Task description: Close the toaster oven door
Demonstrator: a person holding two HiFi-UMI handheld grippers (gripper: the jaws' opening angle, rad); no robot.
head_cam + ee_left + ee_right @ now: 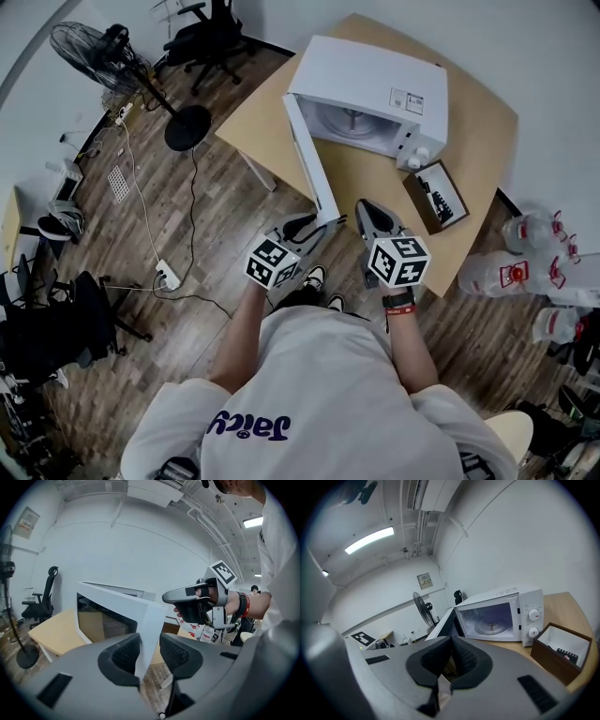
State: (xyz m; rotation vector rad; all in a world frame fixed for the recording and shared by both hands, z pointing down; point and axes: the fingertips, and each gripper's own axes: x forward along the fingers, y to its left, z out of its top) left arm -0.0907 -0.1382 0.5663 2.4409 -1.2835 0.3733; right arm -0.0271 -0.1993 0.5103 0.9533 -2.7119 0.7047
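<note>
Two grippers were held side by side at the near edge of a wooden table (375,178). The left gripper (319,223) was set on the free edge of the toaster oven's door (309,159). In the left gripper view its fingers (124,656) were seen part-way apart, with the white door edge filling the gap between them. A pad was laid against each face, so the door was clamped.

The door was left wide open, its hinge side far beyond those fingertips and its free edge reaching back to them. The toaster oven (375,94) was placed on the table ahead of both sets of fingertips. Its cavity was laid open, and the glass plate (490,625) inside was shown in the right gripper view.

The right gripper (367,208) was held just to the right of the left fingers, clear of the door. Its fingers (433,660) were pressed together at the tips, with nothing caught between them. Two knobs (534,615) were seen on the oven's front, beyond and to the right of the right fingers.

A dark open box (436,195) was placed on the table to the right of the right fingertips, near the oven's knob side. A standing fan (94,52) and an office chair (206,33) were seen on the wooden floor (216,234), far beyond and to the left of the left fingers.
</note>
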